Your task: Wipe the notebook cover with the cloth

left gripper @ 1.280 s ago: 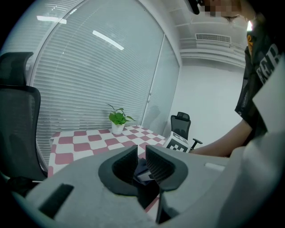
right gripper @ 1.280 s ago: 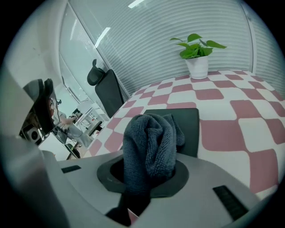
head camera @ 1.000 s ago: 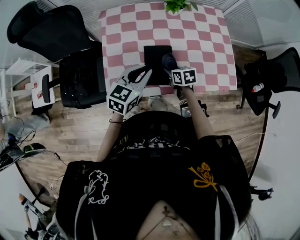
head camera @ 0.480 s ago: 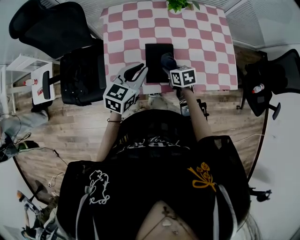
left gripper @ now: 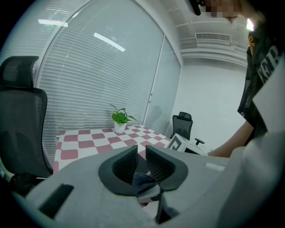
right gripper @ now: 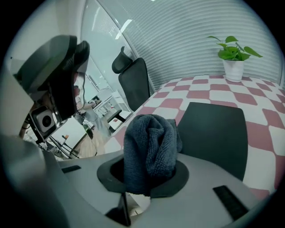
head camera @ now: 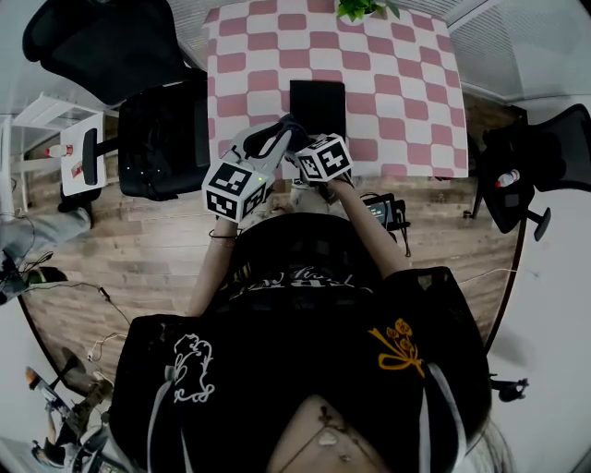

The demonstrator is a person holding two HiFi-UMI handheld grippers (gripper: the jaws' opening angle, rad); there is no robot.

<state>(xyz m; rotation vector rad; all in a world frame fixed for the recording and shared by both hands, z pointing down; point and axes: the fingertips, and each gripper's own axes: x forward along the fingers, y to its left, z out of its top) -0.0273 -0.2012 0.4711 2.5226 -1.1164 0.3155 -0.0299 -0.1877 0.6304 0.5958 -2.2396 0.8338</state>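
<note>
The black notebook (head camera: 317, 106) lies flat on the checked table (head camera: 397, 83), near its front edge. My right gripper (head camera: 294, 131) is shut on a bunched dark blue-grey cloth (right gripper: 149, 144), which stands up out of its jaws and hides them. It hangs off the notebook's front left corner, with the notebook (right gripper: 213, 129) ahead of it to the right. My left gripper (head camera: 271, 140) is right beside it, over the table's front edge. Its jaws stand a narrow gap apart (left gripper: 141, 153). A bit of the cloth (left gripper: 144, 180) shows low behind that gap.
A potted plant (head camera: 355, 9) stands at the table's far edge. Black office chairs stand to the left (head camera: 162, 139), far left (head camera: 102, 51) and right (head camera: 545, 148) of the table. A small white table (head camera: 78, 162) sits at the left on the wooden floor.
My right gripper has carried the cloth off the notebook, left and back toward me, until it is next to the left gripper. The left gripper has barely moved.
</note>
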